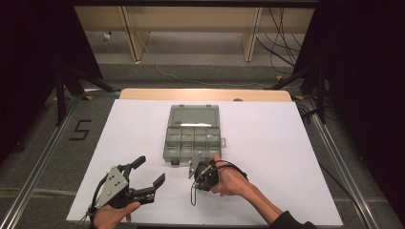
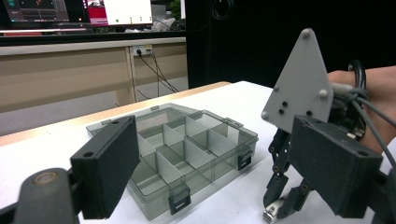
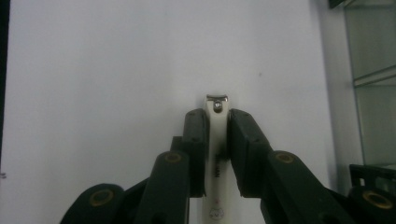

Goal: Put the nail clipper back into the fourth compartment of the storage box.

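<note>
Here, the right gripper [image 3: 217, 140] is clamping a white metal nail clipper [image 3: 216, 154] against the white table sheet [image 1: 286, 157], just beside the open, smoky-grey plastic compartment box [image 1: 193, 136]. The left gripper [image 1: 152, 172] is hovering nearby, jaws spread wide and holding nothing; beyond the table, pale wooden desks [image 1: 191, 24] are lining a dim room.

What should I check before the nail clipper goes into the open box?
1. Right tongs closed on the nail clipper: ok, pads press both sides.
2. Clipper lifted off the white table: cannot tell.
3. Box lid open: ok.
4. Compartments free: ok for the near ones in the left gripper view; far ones cannot tell.
5. Left tongs out of the path: ok, open and apart from the box.
</note>
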`<state>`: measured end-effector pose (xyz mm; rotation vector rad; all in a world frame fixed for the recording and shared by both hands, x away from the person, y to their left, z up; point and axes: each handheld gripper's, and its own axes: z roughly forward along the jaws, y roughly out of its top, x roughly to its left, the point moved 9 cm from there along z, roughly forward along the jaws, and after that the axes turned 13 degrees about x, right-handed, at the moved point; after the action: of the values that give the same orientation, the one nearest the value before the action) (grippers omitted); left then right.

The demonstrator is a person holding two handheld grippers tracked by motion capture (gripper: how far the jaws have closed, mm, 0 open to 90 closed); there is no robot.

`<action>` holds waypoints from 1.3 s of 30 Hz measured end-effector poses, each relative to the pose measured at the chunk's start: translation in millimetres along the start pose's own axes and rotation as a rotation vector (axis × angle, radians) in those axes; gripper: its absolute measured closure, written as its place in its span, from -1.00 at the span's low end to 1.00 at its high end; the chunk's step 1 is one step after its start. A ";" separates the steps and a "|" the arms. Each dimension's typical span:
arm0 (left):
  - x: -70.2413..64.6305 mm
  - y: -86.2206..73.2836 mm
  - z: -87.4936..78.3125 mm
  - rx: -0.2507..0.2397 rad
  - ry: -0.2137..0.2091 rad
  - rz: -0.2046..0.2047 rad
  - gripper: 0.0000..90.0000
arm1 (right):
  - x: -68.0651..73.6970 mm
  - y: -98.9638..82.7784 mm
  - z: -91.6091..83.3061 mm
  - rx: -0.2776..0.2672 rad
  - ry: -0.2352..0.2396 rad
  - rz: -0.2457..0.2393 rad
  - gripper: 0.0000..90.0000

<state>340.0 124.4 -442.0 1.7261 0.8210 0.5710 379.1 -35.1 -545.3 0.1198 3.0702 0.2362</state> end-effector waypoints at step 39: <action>0.2 0.1 -0.1 -0.001 -0.001 -0.002 -0.65 | -84.2 40.5 -73.6 -0.548 -0.116 0.376 0.73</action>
<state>340.0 124.6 -441.8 1.7240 0.8214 0.5695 460.9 -13.1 -461.9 0.6479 2.7209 1.0256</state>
